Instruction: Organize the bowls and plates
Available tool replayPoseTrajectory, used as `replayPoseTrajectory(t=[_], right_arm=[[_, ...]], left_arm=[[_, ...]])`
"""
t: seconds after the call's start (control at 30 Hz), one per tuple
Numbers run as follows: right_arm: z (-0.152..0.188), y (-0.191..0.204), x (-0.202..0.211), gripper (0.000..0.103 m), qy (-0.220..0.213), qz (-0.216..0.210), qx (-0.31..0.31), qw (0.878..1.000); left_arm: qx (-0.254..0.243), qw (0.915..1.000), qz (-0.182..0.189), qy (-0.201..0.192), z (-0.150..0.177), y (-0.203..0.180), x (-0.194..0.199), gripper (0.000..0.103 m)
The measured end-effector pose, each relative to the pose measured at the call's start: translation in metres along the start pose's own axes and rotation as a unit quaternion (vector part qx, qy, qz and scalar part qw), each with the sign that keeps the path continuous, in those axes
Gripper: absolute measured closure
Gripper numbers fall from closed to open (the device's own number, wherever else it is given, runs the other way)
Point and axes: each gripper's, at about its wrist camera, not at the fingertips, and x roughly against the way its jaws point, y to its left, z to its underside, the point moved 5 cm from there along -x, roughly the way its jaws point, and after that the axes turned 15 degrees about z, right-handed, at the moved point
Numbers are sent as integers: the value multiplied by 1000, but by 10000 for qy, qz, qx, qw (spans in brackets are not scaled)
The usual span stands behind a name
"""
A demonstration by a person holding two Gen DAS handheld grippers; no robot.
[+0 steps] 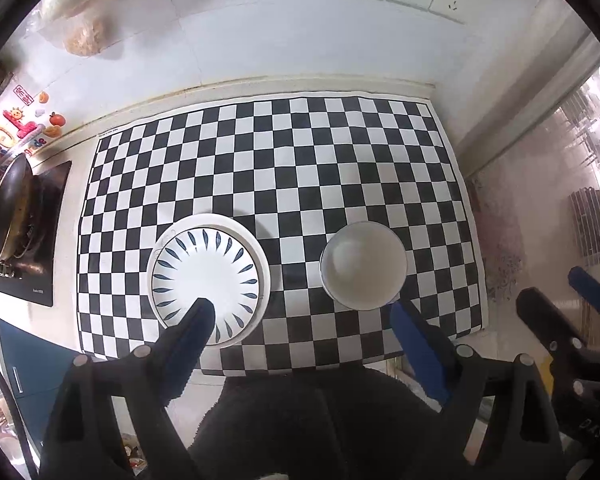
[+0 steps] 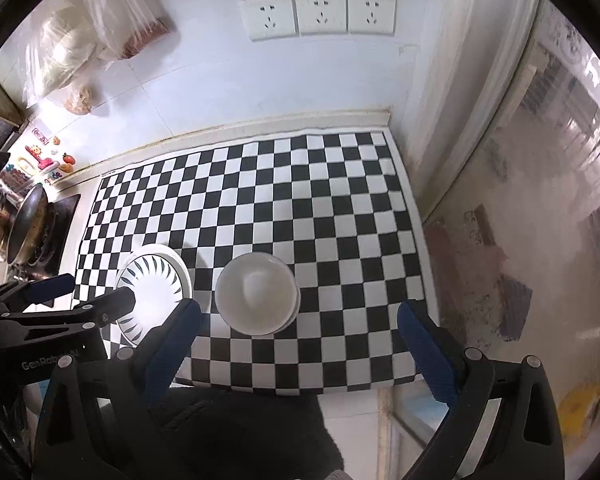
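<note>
Both my tongs hang above bench, pointing down, nothing held. Left tongs [image 1: 304, 312] spread wide; right tongs [image 2: 300, 314] spread wide too. Patterned plate [image 1: 206, 272] sits stacked on plain white plate [image 1: 260, 248], below left tongs' left finger. Stacked white bowls [image 2: 256, 292] just left of centre under right tongs, on checkered mat [image 2: 300, 200]. Looks sorted already, I judge. If regrasping: approach rim edge-on, close slowly, avoid chipping.
</note>
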Motion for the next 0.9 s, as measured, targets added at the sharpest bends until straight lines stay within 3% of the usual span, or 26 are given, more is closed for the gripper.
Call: replayPoseTrajectory(t=[0.3,0.5,0.9], right_arm=[[7,3,-71,3,551,-333,-224,9977],[14,9,-132,3,1030,-414,-300,9934],[39,19,-224,3,1801,-543,-426,9812]], left_arm=[[17,10000,80,-16,-13,11,-42,13],[-31,9987,323,389,-21,18,-96,13],[3,9936,250,1101,-31,38,-177,13]])
